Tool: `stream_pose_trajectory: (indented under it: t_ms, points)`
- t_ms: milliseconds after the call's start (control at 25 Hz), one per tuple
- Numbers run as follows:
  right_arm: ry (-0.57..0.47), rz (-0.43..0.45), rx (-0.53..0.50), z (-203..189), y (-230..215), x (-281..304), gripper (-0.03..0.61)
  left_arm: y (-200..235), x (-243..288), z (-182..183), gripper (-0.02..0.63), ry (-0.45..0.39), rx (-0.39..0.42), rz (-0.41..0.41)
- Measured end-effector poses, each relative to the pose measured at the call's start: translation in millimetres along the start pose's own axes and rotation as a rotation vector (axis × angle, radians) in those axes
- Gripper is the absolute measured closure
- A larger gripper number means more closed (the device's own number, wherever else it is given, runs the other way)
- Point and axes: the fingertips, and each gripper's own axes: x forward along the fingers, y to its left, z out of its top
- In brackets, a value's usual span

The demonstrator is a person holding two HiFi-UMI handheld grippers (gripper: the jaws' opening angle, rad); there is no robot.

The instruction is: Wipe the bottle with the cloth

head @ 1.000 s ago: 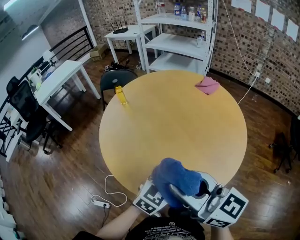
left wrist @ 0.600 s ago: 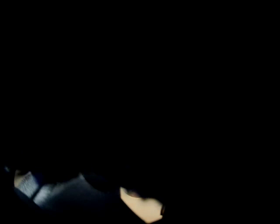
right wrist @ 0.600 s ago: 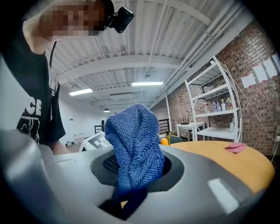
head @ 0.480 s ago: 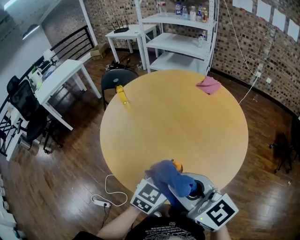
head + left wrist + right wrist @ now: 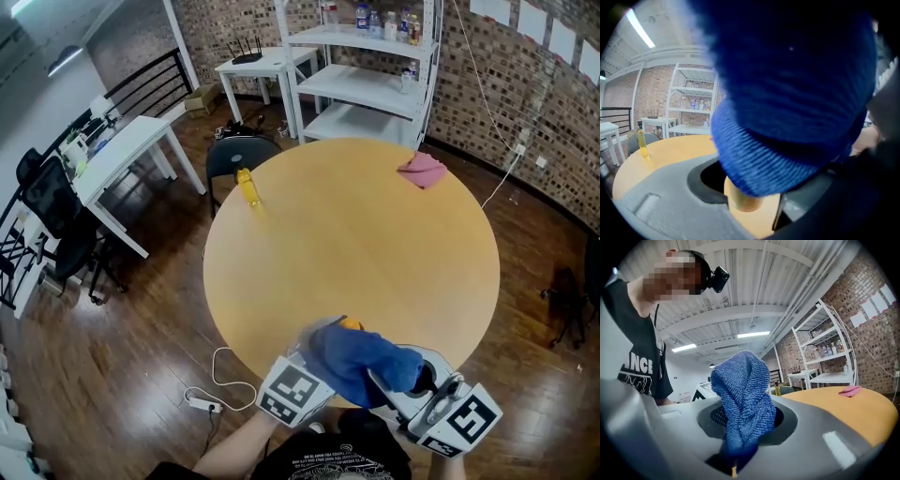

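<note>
- A second ago the cloth (image 5: 361, 361) covered the whole bottle. Now it has slid lower and toward the person, and the orange cap of the bottle (image 5: 350, 324) shows above it in the head view.
- I judge this to be one wiping stroke along the bottle, from the cap down to the body. The wiping is under way, not finished.
- The right tongs (image 5: 740, 448) are closed on the lower end of the cloth, and the rest of it stands up loose in front of them.
- The left tongs (image 5: 749, 213) grip the bottle by its yellowish body, with the jaws wide around it.
- The bottle is in the air just over the near edge of the worktop (image 5: 356, 244), not resting on it.
- Its long axis seems roughly upright, across the left jaws, with the cap on top and leaning a little toward the middle of the worktop. The cloth hides most of the body, so I cannot tell the exact tilt.
</note>
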Motion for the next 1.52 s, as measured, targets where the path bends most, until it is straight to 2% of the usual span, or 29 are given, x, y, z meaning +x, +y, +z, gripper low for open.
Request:
stream_pose_trajectory:
  t_ms: [400, 760, 880, 1080, 1240, 1360, 1520]
  points:
    - [-0.006, -0.124, 0.042, -5.9, -34.3, -30.3, 0.471, 1.6, -2.1, 6.0, 0.337, -0.022, -0.01, -0.011]
    - [-0.181, -0.234, 0.08, 41.4, -71.2, -46.6, 0.471, -11.2, -7.7, -2.9, 0.337, -0.006, 0.028, -0.065]
    - [-0.137, -0.211, 0.04, 39.5, -73.8, -24.5, 0.471, -27.5, -6.1, -0.9, 0.337, -0.005, 0.072, -0.12]
    - [-0.103, -0.101, 0.05, 31.6, -60.9, 9.4, 0.471, -64.7, -2.9, -0.9, 0.337, 0.012, 0.175, -0.239]
    - [-0.041, -0.055, 0.048, 18.5, -54.3, 23.5, 0.471, -83.1, -5.8, -6.1, 0.337, 0.029, 0.188, -0.322]
    - [-0.023, -0.027, 0.058, 9.0, -50.5, 28.5, 0.471, -83.7, -2.2, -14.2, 0.337, 0.046, 0.191, -0.334]
    - [-0.02, -0.027, 0.064, 1.8, -47.0, 30.1, 0.471, -70.0, 0.6, -22.7, 0.337, 0.049, 0.161, -0.303]
